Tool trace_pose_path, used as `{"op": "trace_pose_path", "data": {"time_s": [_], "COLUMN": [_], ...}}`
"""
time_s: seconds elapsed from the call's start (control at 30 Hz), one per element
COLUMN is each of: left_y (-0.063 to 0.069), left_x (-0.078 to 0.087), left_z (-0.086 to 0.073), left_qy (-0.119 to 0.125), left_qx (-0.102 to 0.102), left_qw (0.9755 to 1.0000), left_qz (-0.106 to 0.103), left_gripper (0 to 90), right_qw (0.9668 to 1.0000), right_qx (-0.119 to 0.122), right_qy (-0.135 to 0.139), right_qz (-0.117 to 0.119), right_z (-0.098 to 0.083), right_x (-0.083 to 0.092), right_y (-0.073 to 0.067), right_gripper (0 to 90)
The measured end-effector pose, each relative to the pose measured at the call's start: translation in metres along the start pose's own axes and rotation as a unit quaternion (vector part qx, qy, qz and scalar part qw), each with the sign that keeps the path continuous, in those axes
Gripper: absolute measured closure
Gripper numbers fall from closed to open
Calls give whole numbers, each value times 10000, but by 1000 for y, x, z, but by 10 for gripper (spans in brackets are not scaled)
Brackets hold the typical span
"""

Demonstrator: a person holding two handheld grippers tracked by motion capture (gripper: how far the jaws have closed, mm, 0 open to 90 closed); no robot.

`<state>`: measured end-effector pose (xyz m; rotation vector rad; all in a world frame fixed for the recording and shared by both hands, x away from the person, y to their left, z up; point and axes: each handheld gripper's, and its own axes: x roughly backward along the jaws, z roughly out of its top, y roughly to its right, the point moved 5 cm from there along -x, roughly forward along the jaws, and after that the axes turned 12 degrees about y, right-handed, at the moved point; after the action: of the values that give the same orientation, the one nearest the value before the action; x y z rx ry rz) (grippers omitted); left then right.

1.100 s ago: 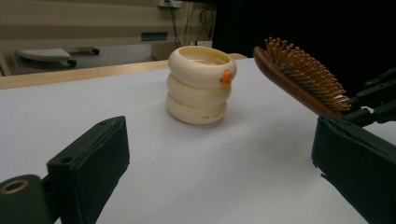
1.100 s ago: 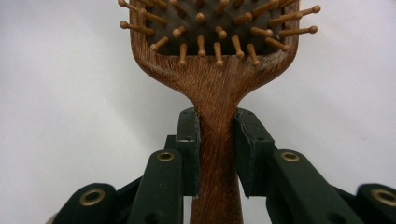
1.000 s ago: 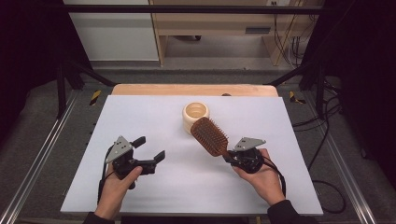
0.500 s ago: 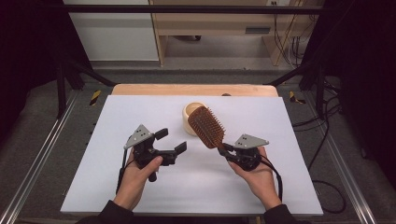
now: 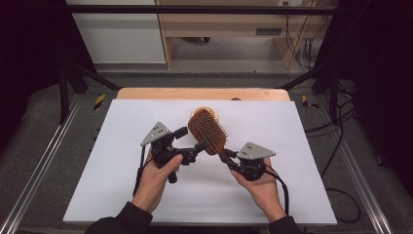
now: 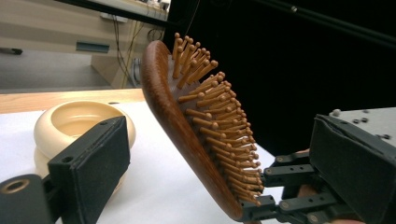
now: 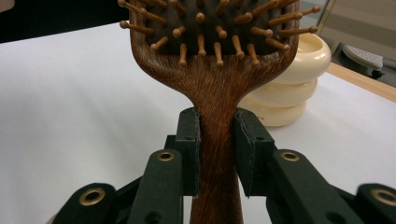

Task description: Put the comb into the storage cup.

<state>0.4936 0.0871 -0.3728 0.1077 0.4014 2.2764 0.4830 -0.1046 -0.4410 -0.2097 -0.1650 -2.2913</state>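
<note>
A brown wooden hairbrush (image 5: 208,130) with peg bristles is held above the white table. My right gripper (image 5: 226,157) is shut on its handle (image 7: 217,140), one pad on each side. The head tilts up and away to the left, bristles facing up. My left gripper (image 5: 191,139) is open just left of the head. In the left gripper view the brush (image 6: 177,121) stands between the two wide-apart pads (image 6: 91,158), and neither presses on it. A cream ribbed pot (image 5: 213,114) sits on the table behind the brush, mostly hidden by the head.
The cream pot (image 6: 74,123) is low and round with an open top, close behind the left jaw. A white sheet (image 5: 122,161) covers the table, with a wooden strip (image 5: 202,93) along the far edge. Dark frame rails run down both sides.
My left gripper moved right and upward from the table's left part to beside the brush head. The right gripper raised the brush slightly, its head now covering more of the cream pot.
</note>
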Motion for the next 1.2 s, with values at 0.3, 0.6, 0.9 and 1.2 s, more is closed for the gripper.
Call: {"op": "trace_pose_path", "data": {"time_s": [0.3,0.6,0.9,1.2], "left_y": [-3,-4,-5,-5], "left_x": [-13,-23,-25,-24], "left_z": [2,3,5,8], "left_qy": [38,76,143,268], "left_qx": [146,267,409,539], "left_qw": [9999,9995,9988,9978], "left_qz": [82,179,236,265], "left_gripper": [67,130,247,335], "right_qw": [9999,9997,9996,9995], "right_qx": [38,45,54,60], "right_qy": [148,227,283,292], "right_qz": [-15,-31,-61,-56], "right_z": [1,1,1,1], "right_x": [-1,-1,-1,-2], "right_y": [-7,-10,-12,-14], "right_gripper": [730,730,730,729]}}
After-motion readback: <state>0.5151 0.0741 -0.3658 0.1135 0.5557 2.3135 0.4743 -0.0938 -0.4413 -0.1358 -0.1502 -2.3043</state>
